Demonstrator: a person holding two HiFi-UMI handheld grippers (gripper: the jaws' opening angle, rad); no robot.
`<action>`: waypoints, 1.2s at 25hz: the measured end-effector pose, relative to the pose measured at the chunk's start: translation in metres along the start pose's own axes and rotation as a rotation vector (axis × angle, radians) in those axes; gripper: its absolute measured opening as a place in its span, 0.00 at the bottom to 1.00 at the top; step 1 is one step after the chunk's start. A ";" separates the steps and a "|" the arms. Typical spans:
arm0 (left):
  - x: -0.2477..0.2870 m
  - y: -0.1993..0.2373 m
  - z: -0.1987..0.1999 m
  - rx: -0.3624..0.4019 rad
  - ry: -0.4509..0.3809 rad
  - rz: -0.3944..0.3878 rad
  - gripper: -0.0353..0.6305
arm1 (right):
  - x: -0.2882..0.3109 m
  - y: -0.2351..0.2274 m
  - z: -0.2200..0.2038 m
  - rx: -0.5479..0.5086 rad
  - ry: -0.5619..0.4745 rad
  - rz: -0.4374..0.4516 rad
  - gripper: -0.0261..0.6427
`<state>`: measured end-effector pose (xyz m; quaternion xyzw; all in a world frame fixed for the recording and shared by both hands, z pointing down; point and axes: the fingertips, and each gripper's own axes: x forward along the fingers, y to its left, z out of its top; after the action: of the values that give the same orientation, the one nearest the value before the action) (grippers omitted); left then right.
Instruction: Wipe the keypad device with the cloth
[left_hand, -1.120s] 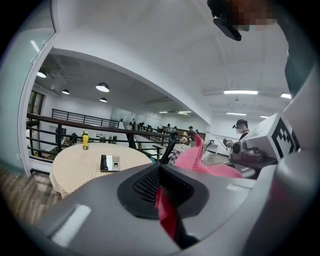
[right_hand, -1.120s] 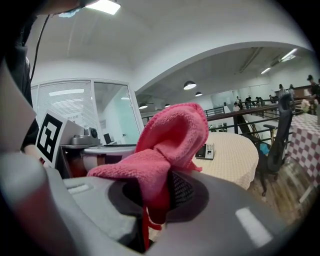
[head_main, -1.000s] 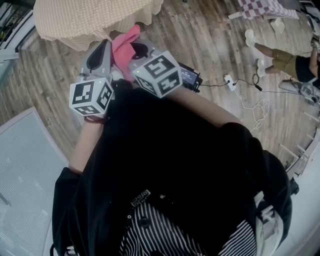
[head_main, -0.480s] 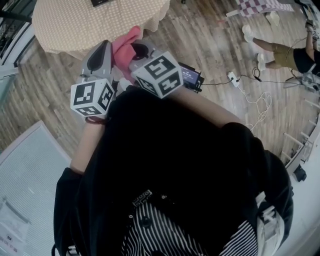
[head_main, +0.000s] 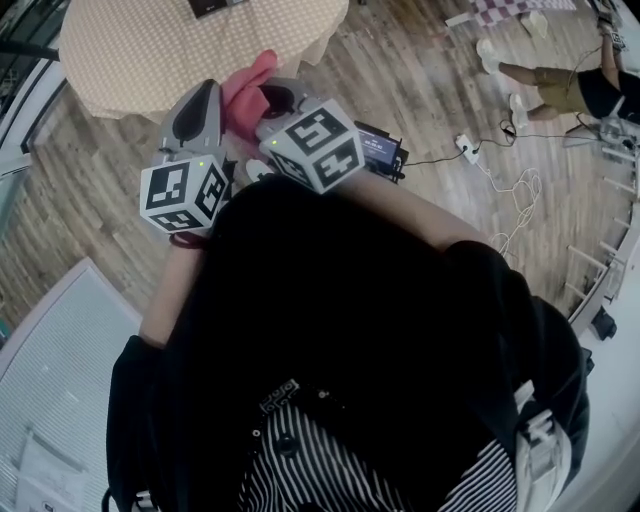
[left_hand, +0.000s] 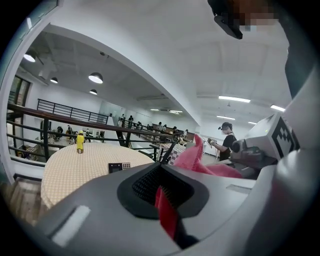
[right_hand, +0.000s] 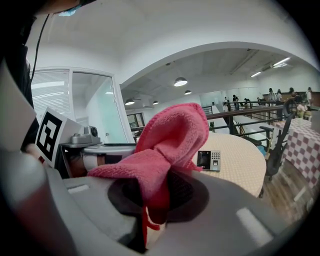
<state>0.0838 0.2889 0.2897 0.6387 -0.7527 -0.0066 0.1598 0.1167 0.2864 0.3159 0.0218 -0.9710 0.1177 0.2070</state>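
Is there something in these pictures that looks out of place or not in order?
Nothing is spilled or damaged. The pink cloth is bunched into a crumpled lump in the shut jaws of the right gripper, not spread flat. The keypad device lies apart on the round table, not yet touched.

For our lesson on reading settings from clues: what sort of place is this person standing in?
Probably a large public indoor hall, perhaps a café area: a cloth-covered round table, a long railing with other people about, and rows of ceiling lamps.
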 end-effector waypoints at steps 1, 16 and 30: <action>-0.003 0.016 -0.002 -0.009 0.000 -0.004 0.04 | 0.015 0.006 0.001 -0.001 0.007 -0.002 0.14; -0.008 0.102 0.001 -0.042 0.003 0.033 0.04 | 0.095 0.029 0.017 -0.005 0.039 0.031 0.14; 0.056 0.163 0.026 -0.056 0.002 0.109 0.04 | 0.164 -0.021 0.057 -0.021 0.053 0.106 0.14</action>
<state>-0.0866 0.2596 0.3126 0.5921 -0.7856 -0.0183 0.1786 -0.0538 0.2535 0.3370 -0.0350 -0.9661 0.1190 0.2262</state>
